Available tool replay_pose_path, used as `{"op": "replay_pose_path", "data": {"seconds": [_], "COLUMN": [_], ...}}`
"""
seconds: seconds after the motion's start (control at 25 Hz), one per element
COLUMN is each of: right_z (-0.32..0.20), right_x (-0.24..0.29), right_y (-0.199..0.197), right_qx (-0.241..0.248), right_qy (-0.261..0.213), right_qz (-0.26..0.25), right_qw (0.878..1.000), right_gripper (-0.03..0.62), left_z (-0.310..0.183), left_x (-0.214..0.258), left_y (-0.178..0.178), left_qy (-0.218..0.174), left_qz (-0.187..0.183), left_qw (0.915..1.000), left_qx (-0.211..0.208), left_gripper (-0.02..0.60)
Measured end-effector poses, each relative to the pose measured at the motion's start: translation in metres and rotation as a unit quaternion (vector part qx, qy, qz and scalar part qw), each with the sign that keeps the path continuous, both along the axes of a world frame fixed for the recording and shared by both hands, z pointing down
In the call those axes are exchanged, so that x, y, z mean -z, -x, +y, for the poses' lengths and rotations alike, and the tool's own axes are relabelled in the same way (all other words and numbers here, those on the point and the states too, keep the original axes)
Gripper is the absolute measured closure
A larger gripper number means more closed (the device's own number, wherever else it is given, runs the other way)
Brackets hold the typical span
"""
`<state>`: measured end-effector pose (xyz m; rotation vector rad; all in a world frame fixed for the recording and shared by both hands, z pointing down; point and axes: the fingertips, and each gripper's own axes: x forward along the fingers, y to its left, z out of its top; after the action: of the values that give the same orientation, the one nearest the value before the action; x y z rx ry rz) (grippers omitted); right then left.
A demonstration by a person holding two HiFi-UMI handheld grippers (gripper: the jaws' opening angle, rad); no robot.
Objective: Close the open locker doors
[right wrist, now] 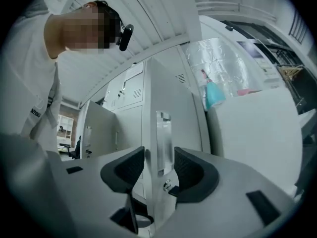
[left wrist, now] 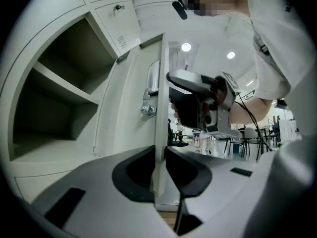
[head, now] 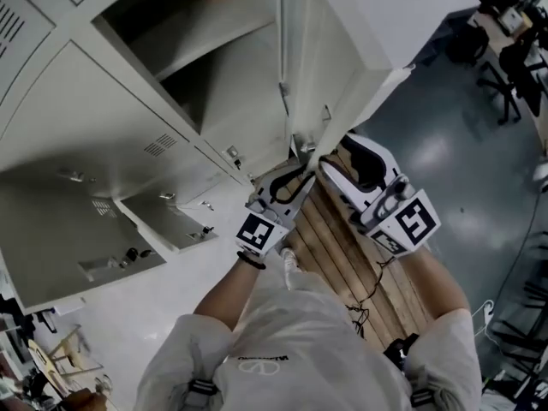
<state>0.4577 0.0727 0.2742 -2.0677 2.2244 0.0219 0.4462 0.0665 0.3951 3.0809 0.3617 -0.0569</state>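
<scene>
A white shirt carries a chest print too small to read. Two hand-held grippers reach forward, each with one marker cube of black-and-white squares; the second cube sits on the right one. The left gripper has its jaws pinched on the free edge of the one locker door that stands swung out between both grippers. This door bears a single metal latch. The right gripper has its jaws spread wide, a metal lock plate showing between them untouched. Beyond lies one open compartment with one shelf. Farther off, one clear plastic bag holds something teal.
</scene>
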Motion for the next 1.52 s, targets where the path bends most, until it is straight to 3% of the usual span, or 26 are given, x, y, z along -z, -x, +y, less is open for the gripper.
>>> {"op": "replay_pose_path", "data": {"seconds": [0.36, 0.56, 0.84, 1.0, 1.52], "right_z": [-0.059, -0.081, -0.123, -0.15, -0.223], "right_x": [0.006, 0.009, 0.007, 0.007, 0.007], "right_y": [0.043, 0.059, 0.081, 0.088, 0.092], "right_qx": [0.077, 0.105, 0.112, 0.108, 0.098], "right_qy": [-0.003, -0.008, -0.018, -0.023, -0.036], "right_qz": [0.018, 0.027, 0.018, 0.024, 0.024], "right_qw": [0.997, 0.994, 0.993, 0.994, 0.994], "right_gripper": [0.397, 0.424, 0.464, 0.465, 0.484], "left_z": [-0.039, -0.072, -0.106, -0.116, -0.199], "left_x": [-0.001, -0.004, -0.02, -0.023, 0.008], "left_y": [0.039, 0.06, 0.102, 0.114, 0.071], "left_qy": [0.004, 0.029, 0.046, 0.053, -0.007], "left_qz": [0.002, 0.005, -0.021, -0.019, -0.014], "left_qw": [0.9996, 0.9958, 0.9756, 0.9677, 0.939], "left_qx": [0.026, 0.087, 0.213, 0.246, 0.344], "left_gripper": [0.512, 0.512, 0.52, 0.529, 0.554]}}
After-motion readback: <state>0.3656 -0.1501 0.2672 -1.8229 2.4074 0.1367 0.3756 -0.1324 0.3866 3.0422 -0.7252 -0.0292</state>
